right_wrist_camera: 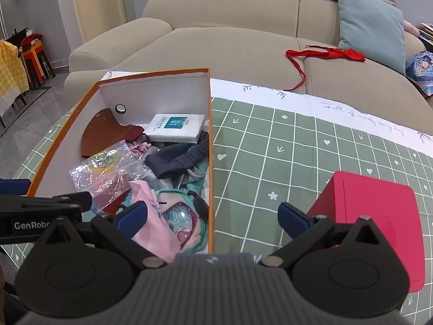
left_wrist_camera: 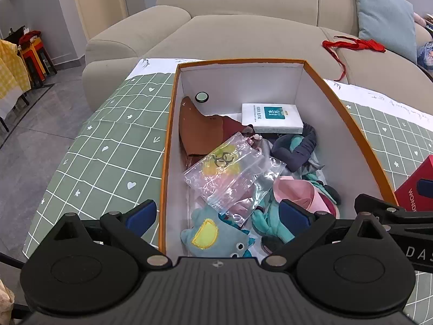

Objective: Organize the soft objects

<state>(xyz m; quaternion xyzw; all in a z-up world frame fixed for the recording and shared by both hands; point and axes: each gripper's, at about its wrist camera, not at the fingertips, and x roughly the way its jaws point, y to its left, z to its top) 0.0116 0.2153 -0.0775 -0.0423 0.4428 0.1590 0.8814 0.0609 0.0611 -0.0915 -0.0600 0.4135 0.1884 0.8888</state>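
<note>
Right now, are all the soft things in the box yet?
Mostly. The orange box already holds the frog plush, a pink cloth and dark fabric. Nothing is in hand: the left gripper and right gripper are open. The red ribbon remains on the sofa.

Glossy plastic bag (left_wrist_camera: 232, 173), matt cardboard box (left_wrist_camera: 167, 146)

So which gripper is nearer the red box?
Right. The right gripper has the red box beside its right finger; the left gripper hangs over the orange box.
</note>
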